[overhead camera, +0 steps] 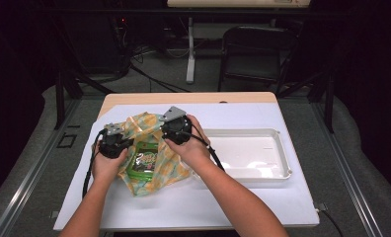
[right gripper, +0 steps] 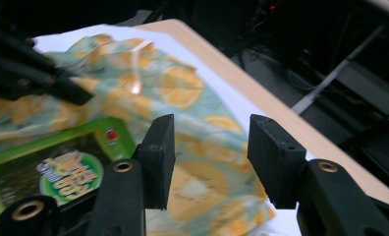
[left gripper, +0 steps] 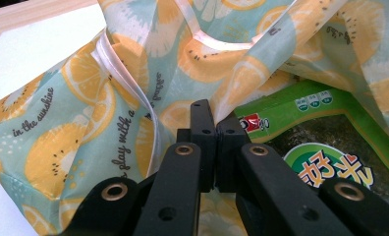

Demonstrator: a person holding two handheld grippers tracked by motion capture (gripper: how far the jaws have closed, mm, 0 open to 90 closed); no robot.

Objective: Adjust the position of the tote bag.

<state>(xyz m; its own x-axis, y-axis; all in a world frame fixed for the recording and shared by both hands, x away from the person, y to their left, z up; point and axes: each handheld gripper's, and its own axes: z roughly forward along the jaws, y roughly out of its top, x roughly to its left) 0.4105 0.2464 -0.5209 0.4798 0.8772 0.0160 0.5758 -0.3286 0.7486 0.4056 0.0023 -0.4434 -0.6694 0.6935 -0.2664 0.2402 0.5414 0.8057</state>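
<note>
The fruit-print cloth bag lies on the white mat just left of the empty white tray, and every place below is taken from that bag. A green snack packet sits in the bag's opening, its printed face up, partly covered by the loose fabric; its long axis runs roughly from the person's side of the bag toward the far side.

The left gripper is at the bag's left edge. In the left gripper view its jaws are pressed together, with a fold of the bag's rim running down against them; it looks pinched there, which would keep the mouth open.

The right gripper hovers over the bag's upper right part, jaws well spread and nothing between the pads. In the right gripper view the snack packet lies to the left of those jaws and closer to the camera, while plain bag cloth lies under the gap.

So the right hand is the free one and the nearer to the packet's right side. My judgement is that any coming grasp turns on shifting that gripper left across the bag, toward the left gripper, until the packet's edge falls between its jaws.
</note>
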